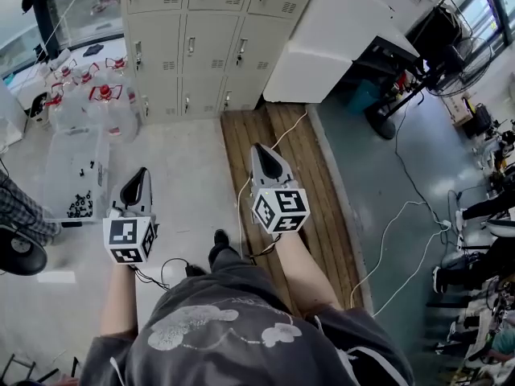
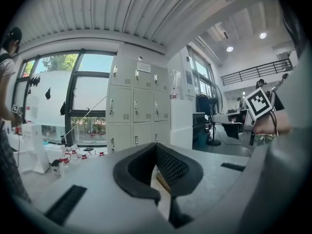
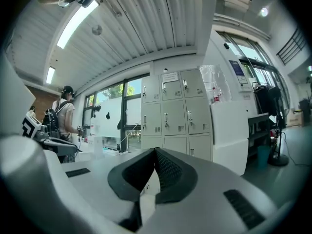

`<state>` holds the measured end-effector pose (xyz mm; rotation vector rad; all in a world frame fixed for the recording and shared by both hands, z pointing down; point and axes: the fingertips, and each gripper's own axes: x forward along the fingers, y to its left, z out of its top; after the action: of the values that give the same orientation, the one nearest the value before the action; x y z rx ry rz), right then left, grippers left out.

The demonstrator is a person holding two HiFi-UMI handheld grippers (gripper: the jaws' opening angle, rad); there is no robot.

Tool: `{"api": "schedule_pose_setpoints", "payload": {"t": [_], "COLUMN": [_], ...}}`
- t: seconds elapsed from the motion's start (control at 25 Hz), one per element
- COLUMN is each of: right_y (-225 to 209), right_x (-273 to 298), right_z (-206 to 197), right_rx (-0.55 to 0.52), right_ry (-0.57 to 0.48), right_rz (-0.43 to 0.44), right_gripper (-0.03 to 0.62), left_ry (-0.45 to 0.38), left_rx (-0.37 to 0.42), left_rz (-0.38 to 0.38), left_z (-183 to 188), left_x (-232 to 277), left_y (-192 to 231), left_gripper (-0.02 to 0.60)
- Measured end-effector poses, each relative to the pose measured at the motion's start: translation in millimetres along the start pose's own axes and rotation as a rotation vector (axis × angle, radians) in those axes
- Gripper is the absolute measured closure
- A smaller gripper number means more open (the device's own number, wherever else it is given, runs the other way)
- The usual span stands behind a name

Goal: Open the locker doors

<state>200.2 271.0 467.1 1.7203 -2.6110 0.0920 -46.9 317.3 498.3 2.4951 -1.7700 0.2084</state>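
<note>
You hold both tools out ahead of you, low in the head view. Your left gripper (image 1: pixel 141 173) is at lower left and your right gripper (image 1: pixel 261 149) is near the centre, a little further up the frame. In the left gripper view, the left gripper (image 2: pixel 156 146) has its black fingers (image 2: pixel 173 167) clenched tip to tip with nothing between them. The right gripper (image 3: pixel 155 150) is clenched the same way in its own view, also empty. The grey metal lockers (image 1: pixel 209 47) stand at the top centre of the head view, well apart from both tools. Every door you can see there is closed, each with a small handle and a vent slot. The lockers (image 2: pixel 139 106) sit at the centre of the left gripper view, beside a tall window, and the lockers (image 3: pixel 178 116) are right of centre in the right gripper view. A slatted wooden floor platform (image 1: pixel 273 183) runs from the foot of the lockers down towards you, under your right gripper. A white cabinet (image 1: pixel 330 39) stands just beside the lockers at the upper right of the head view. At the upper left are clear water jugs with red handles (image 1: pixel 88 95), and below them a clear plastic bin (image 1: pixel 60 147) holds small black parts. A person with a backpack (image 3: pixel 63 113) stands at the left of the right gripper view.
</note>
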Motion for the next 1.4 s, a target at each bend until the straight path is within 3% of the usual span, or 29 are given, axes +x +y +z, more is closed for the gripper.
{"api": "schedule_pose_setpoints", "payload": {"t": [0.2, 0.24, 0.28, 0.4, 0.64, 0.76, 0.92, 1.4], "right_y": [-3.1, -2.2, -2.0, -6.3, -30.4, -60.9, -107.8, -218.4], "right_x": [-0.3, 2.2, 5.7, 20.6, 62.5, 94.3, 153.8, 308.5], "right_z": [19.3, 22.8, 25.2, 29.6, 29.3, 24.4, 25.1, 85.9], "right_rx": [0.055, 0.058, 0.07, 0.102, 0.073, 0.135, 0.19, 0.12], "right_ry": [-0.085, -0.091, -0.093, -0.092, -0.094, -0.094, -0.084, -0.143], "right_rz": [-0.01, 0.005, 0.021, 0.057, 0.071, 0.066, 0.058, 0.128], "right_gripper": [0.557, 0.495, 0.362, 0.296, 0.266, 0.264, 0.264, 0.264], "left_ry": [-0.039, -0.047, -0.053, -0.06, -0.029, -0.02, -0.042, -0.138], "left_rx": [-0.01, -0.007, -0.004, -0.007, -0.017, 0.0, 0.004, -0.012], "left_rz": [-0.002, -0.005, -0.007, -0.018, -0.029, -0.016, 0.02, 0.082], "left_z": [18.4, 22.8, 26.5, 30.4, 19.0, 24.8, 49.9, 136.5], "left_x": [-3.4, -2.1, -0.1, 11.2, 53.5, 87.2, 148.8, 312.1], "left_y": [2.8, 2.9, 2.9, 2.1, 0.4, 7.3, 25.3, 42.8], "left_gripper": [0.572, 0.572, 0.572, 0.572, 0.572, 0.572, 0.572, 0.572]}}
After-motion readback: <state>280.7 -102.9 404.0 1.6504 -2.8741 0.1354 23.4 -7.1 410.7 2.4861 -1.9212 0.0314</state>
